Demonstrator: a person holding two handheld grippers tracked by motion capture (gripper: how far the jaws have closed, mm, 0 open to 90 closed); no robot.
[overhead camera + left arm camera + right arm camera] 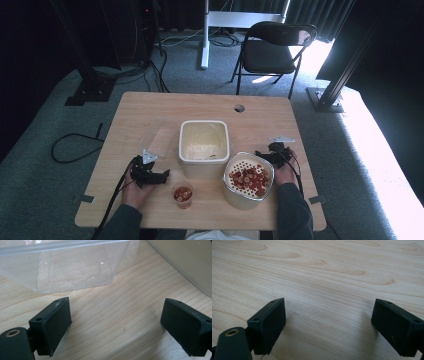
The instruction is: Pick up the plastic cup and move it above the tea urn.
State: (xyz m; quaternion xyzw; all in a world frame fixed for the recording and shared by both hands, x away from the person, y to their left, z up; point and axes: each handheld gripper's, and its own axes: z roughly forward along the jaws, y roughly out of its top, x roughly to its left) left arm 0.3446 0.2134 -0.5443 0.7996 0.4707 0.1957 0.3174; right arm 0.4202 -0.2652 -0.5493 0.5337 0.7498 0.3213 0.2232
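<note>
My left gripper rests on the wooden table at the near left, held by a hand. In the left gripper view its jaws stand open with bare wood between them, and a clear plastic container lies just ahead. My right gripper sits at the near right beside a white strainer bowl full of red pieces. The right gripper view has its open jaws over bare wood. A small clear cup with red pieces stands between the hands.
A cream square tub stands mid-table; its wall is at the upper right of the left gripper view. The clear container lies left of the tub. A cable hole is near the far edge. A folding chair stands beyond the table.
</note>
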